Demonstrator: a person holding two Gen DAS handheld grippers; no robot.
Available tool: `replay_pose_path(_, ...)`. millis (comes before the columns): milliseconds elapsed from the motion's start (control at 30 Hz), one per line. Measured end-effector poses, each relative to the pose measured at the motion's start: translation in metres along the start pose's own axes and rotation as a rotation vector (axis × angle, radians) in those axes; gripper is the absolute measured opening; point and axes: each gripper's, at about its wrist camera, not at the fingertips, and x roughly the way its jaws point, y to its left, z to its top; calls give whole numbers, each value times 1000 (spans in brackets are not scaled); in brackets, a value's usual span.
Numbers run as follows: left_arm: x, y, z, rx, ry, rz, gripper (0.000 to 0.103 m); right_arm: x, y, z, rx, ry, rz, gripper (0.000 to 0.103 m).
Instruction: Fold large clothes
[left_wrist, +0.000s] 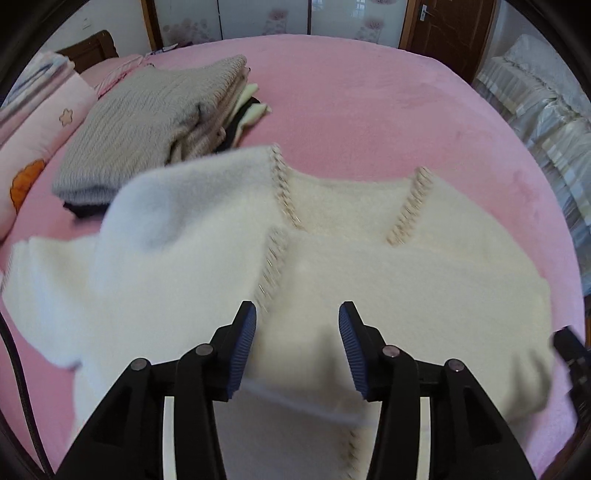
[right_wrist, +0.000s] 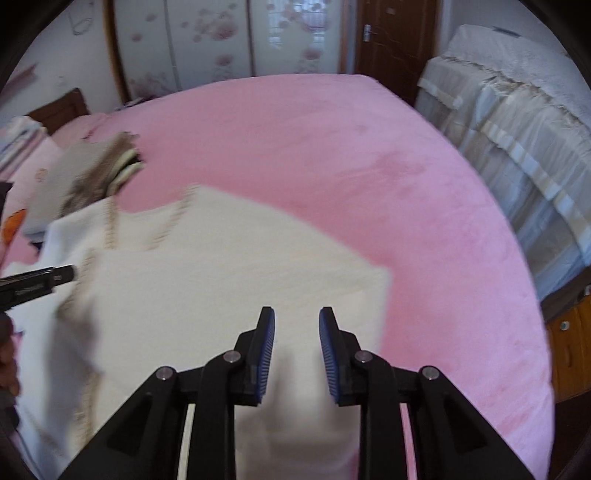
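Note:
A cream fuzzy sweater (left_wrist: 369, 277) with a stitched V-neck lies flat on the pink bed (left_wrist: 369, 92). One sleeve (left_wrist: 192, 206) is folded across its left side. My left gripper (left_wrist: 297, 310) hovers over the sweater's middle, jaws apart, nothing between the blue pads. In the right wrist view the sweater (right_wrist: 221, 277) is blurred. My right gripper (right_wrist: 296, 314) hangs above its right lower part near the edge, jaws apart by a narrow gap, pads not pressing on cloth. The left gripper's black tip (right_wrist: 37, 282) shows at the left edge there.
A stack of folded clothes (left_wrist: 147, 122) with a grey knit on top sits at the far left of the bed. Pink pillows (left_wrist: 37, 110) lie beyond it. Furniture under a pale cover (right_wrist: 517, 129) stands along the bed's right side. A person's hand (right_wrist: 7, 350) shows at the left edge.

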Motion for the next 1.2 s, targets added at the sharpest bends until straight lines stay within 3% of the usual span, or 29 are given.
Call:
replay_pose_path(133,33,-12,-28,-1,87,48,45,25,37,-33,-60,90,43,24)
replay_pose_path(200,40,-11,-37,-1,82,71,45,33,27,-47,-57,111,-14,22)
replay_pose_path(300,43,-10,-36,-10,77,71,45,33,-13,-60,-50,111,-154,8)
replay_pose_path(333,43,-9,-35,-16,83,68,45,32,-25,-61,-37,113,-165,0)
replay_pose_path(400,43,-10,-37,-16,87,73,45,28,-45,-64,-36,118,-127,0)
replay_pose_path(500,41,-16,-39,2,84,105,45,26,-39,-61,-95,133,-145,0)
replay_pose_path(600,36,-21,-36,-4,103,118,45,27,-39,-56,-53,170,-140,0)
replay_pose_path(767,-3,-40,-33,24,107,87,46,4,-40,-44,17,192,-96,3)
replay_pose_path(800,-13,-44,-32,32,101,84,49,-5,-40,-40,17,194,-84,3)
replay_pose_path(900,-48,-55,-30,47,93,69,71,-33,-38,-30,0,190,-54,3)
replay_pose_path(933,-63,-59,-30,49,84,62,72,-44,-38,-26,1,188,-35,3)
replay_pose_path(1133,-127,-60,-22,32,96,15,73,-104,-31,-2,7,173,45,4)
replay_pose_path(1200,-151,-57,-20,14,87,0,73,-122,-25,6,-7,156,70,11)
